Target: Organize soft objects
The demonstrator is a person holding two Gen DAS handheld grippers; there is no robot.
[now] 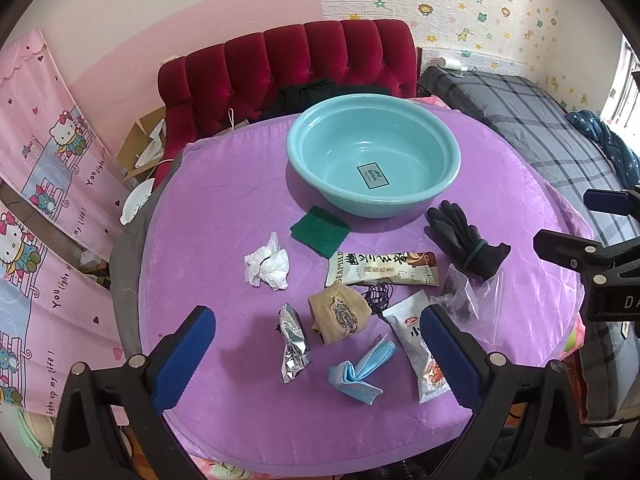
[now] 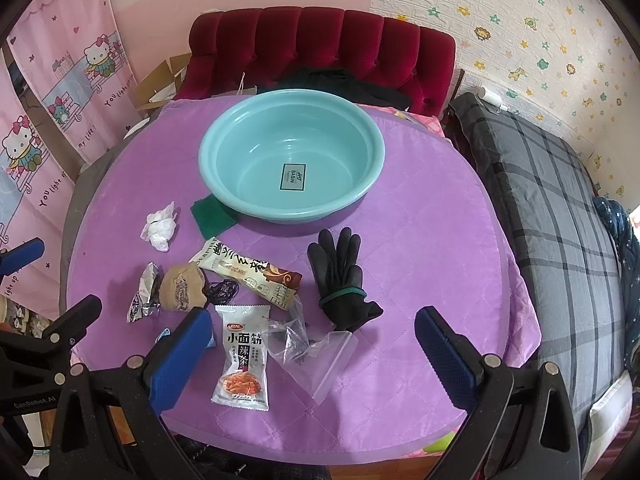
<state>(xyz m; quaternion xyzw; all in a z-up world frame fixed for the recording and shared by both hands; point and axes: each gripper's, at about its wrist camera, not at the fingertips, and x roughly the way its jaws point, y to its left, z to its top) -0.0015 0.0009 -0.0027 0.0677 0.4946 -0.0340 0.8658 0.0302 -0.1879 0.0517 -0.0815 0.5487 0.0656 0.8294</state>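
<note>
purple quilted cloth covers the round bench [image 1: 224,216], and both claws hang over its near edge with nothing between their blue pads. the left claw [image 1: 318,354] is spread wide above a folded blue face mask [image 1: 360,372] and a crumpled foil wrapper [image 1: 294,344]. the right claw [image 2: 314,354] is spread just as wide, over a white snack packet [image 2: 242,354] with an orange picture and a clear plastic bag [image 2: 316,352] lying just beside it.

a little further in sits a rolled tan sock [image 1: 340,314], touching a tangle of black cord [image 1: 378,294]. beyond those lies a long cream and brown snack wrapper [image 1: 382,268]. to the right a black glove [image 2: 340,282] lies flat, fingers pointing away, with a green band round its cuff. over to the left a wad of white tissue [image 1: 268,264] sits apart from the rest.

further back a green scrub pad [image 1: 320,230] lies partly tucked against the foot of a light blue basin [image 1: 374,154], which holds only a label on its bottom. behind the bench stands a red tufted chair [image 1: 288,60], a plaid bed [image 2: 552,208] runs along the right, and pink cartoon curtains [image 1: 44,184] hang on the left.
</note>
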